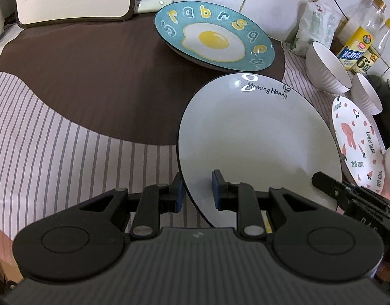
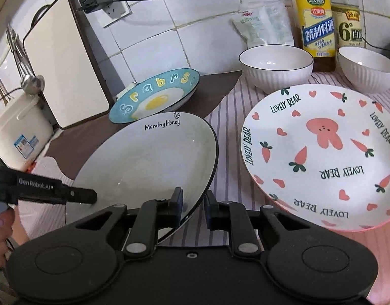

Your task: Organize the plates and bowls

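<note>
Plates and bowls crowd a striped cloth by tiled wall.

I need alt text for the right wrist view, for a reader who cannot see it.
Both grippers hold the white "Morning Honey" plate by its rim: the right gripper on the near edge, the left gripper from the left. Beside it on the striped cloth lie a "Lovely Bear" plate, a blue egg plate and two white bowls.

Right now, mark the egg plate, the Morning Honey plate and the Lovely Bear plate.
egg plate (image 1: 214, 39), left wrist view, yolk.
Morning Honey plate (image 2: 149, 157), right wrist view, bare centre.
Lovely Bear plate (image 2: 322, 132), right wrist view, pink bear.
</note>
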`<control>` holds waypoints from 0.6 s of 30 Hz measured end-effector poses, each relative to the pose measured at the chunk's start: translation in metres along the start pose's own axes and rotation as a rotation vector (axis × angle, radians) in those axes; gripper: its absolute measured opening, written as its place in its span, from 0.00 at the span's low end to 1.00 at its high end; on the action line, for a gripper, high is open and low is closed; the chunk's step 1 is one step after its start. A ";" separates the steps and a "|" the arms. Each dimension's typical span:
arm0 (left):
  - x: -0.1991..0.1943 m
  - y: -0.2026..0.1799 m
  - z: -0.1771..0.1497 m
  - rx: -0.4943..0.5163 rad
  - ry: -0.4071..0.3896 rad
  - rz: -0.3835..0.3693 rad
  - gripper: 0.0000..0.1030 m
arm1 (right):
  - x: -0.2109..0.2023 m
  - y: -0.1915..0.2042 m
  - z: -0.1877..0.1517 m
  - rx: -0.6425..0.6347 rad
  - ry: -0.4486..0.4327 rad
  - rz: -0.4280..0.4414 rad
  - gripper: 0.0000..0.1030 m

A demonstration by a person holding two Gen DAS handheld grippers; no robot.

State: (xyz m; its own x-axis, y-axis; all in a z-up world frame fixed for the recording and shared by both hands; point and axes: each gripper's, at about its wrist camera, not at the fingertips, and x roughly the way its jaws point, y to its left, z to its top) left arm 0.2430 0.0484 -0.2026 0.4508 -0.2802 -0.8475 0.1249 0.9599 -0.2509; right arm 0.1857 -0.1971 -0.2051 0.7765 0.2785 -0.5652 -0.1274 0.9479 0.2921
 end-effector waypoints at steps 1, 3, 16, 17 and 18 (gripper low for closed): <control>0.001 0.001 0.001 0.001 0.000 0.003 0.20 | 0.001 0.000 0.000 0.000 0.001 -0.003 0.21; 0.003 0.001 0.001 -0.008 -0.002 0.005 0.20 | 0.002 0.000 -0.002 -0.001 -0.007 -0.008 0.21; -0.027 -0.008 -0.009 -0.046 0.008 0.067 0.23 | -0.046 0.007 -0.008 -0.098 -0.009 -0.055 0.45; -0.033 -0.011 -0.011 -0.042 0.004 0.065 0.23 | -0.055 0.004 -0.009 -0.092 -0.016 -0.053 0.46; -0.040 -0.015 -0.013 -0.034 -0.001 0.062 0.23 | -0.065 0.001 -0.009 -0.092 -0.028 -0.057 0.46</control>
State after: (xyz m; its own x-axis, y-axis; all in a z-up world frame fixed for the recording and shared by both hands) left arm 0.2118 0.0447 -0.1714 0.4577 -0.2198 -0.8615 0.0668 0.9747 -0.2132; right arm 0.1295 -0.2123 -0.1753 0.8009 0.2208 -0.5566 -0.1378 0.9726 0.1875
